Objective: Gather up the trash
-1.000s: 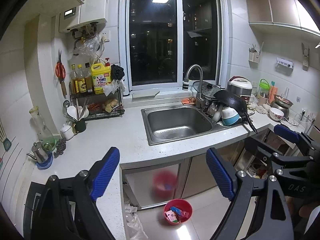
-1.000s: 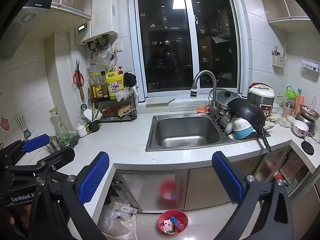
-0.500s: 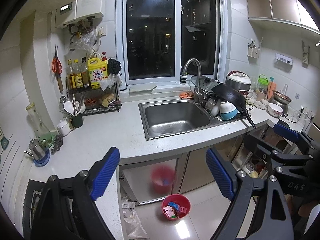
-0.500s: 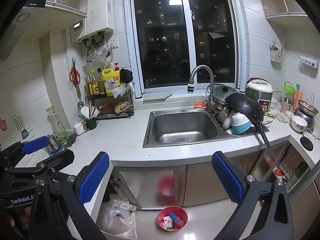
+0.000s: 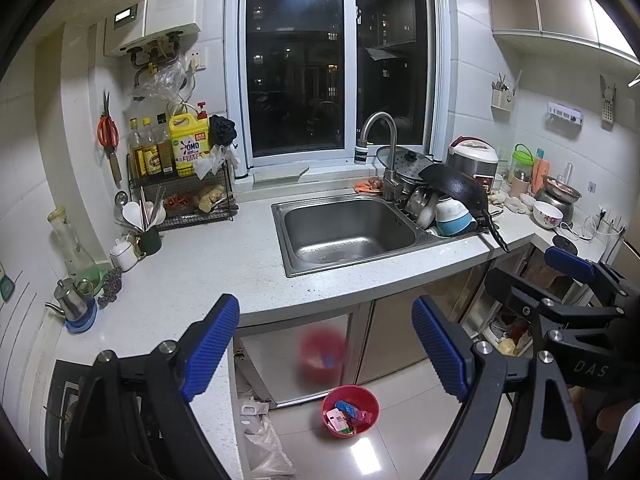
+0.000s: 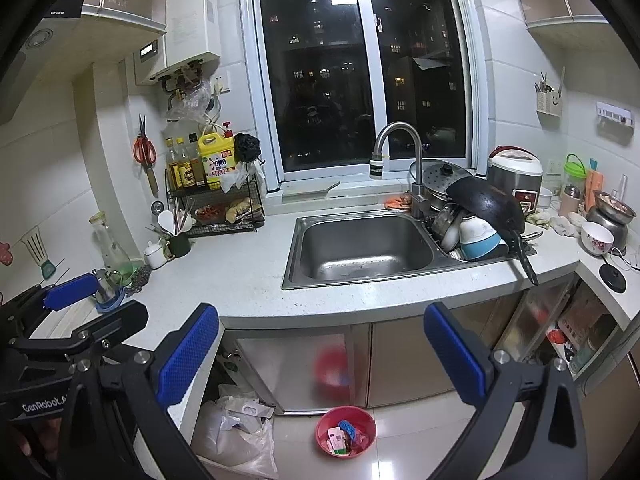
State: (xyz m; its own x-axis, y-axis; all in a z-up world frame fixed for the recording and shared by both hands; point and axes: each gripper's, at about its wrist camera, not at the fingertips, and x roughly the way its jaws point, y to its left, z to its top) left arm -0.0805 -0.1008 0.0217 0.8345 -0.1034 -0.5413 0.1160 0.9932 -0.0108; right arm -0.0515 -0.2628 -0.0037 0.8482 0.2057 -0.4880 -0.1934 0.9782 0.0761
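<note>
A night-time kitchen seen from two handheld grippers. The left gripper [image 5: 324,344] fills the bottom of its frame, blue pads spread wide with nothing between them. The right gripper [image 6: 320,352] likewise stands wide apart and empty at the bottom of its frame. Low in the centre, on the tiled floor before the cabinet doors, a red bin [image 5: 351,411] holds colourful wrappers. A white plastic bag [image 6: 236,440] slumps on the floor at lower left. Above, a steel sink [image 6: 362,248] sits in the white counter [image 5: 208,272] under a dark window
</note>
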